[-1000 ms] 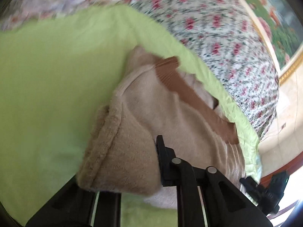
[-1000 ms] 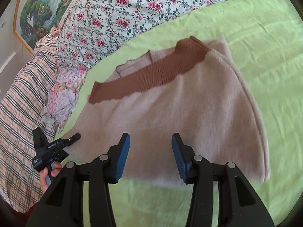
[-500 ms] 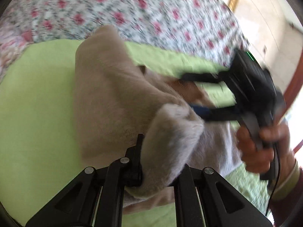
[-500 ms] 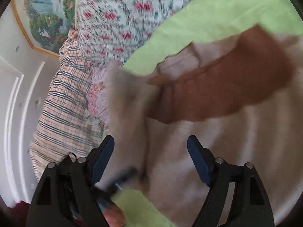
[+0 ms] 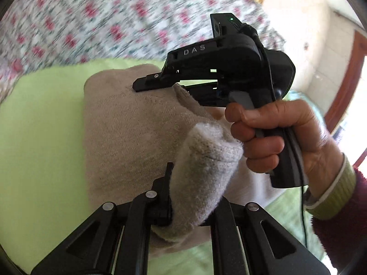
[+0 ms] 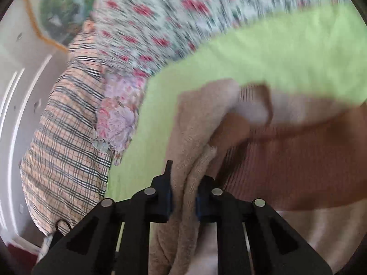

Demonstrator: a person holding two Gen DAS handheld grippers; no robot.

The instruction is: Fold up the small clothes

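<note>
1 sweater [image 5: 128, 123], 2 hand-held grippers [image 5: 190, 197] [image 6: 183, 192], 1 green sheet [image 5: 41, 123].

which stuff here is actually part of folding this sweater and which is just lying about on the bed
Part of the job:
- beige sweater, brown collar
- left gripper, shut on the sweater
- right gripper, jaws just closed on a sweater fold
- green sheet under it

Just lying about:
- floral quilt
- plaid pillow
- framed painting

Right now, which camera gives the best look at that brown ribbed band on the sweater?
The right wrist view. The brown ribbed band fills its lower right, just past the right gripper, though blurred. In the left wrist view the folded beige sweater and the other gripper hide the band; none of it shows clearly there.
</note>
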